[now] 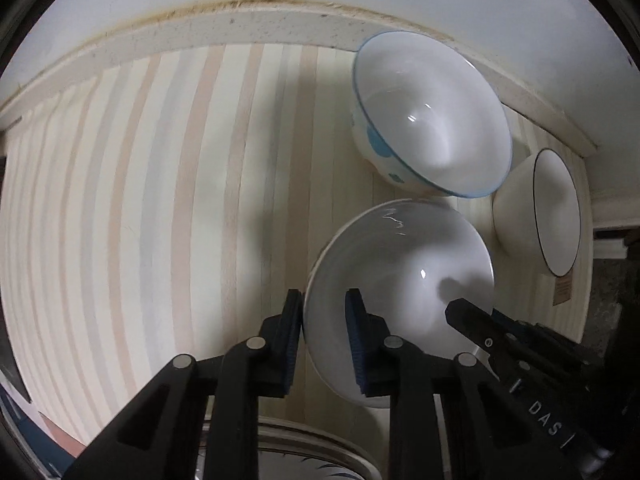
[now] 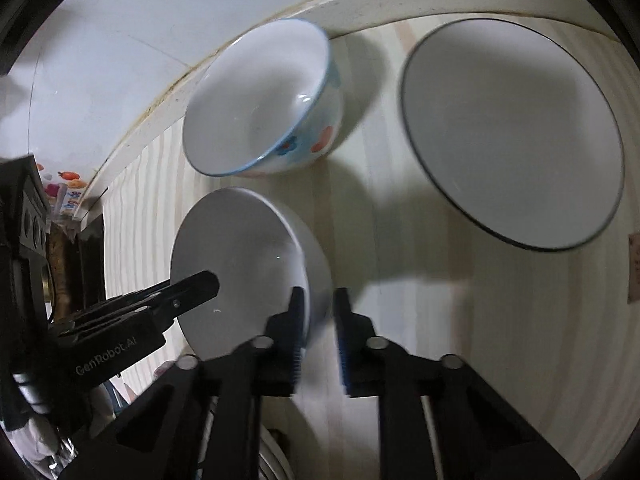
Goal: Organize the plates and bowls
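Note:
A plain white bowl (image 1: 400,276) sits on the striped mat, held from both sides. My left gripper (image 1: 326,340) has its fingers astride the bowl's near-left rim, one pad outside and one inside. My right gripper (image 2: 318,336) straddles the opposite rim of the same bowl (image 2: 236,264) the same way; it also shows in the left wrist view (image 1: 472,320). A blue-rimmed flowered bowl (image 1: 428,116) (image 2: 264,96) stands just behind. A black-rimmed white bowl (image 1: 552,208) (image 2: 516,132) stands to the right.
The striped mat (image 1: 160,200) covers the counter, bounded at the back by a cream ledge (image 1: 240,24) and white wall. A metal-rimmed dish (image 1: 312,456) lies at the near edge below my left gripper. Dark clutter stands off the mat's right end (image 1: 612,280).

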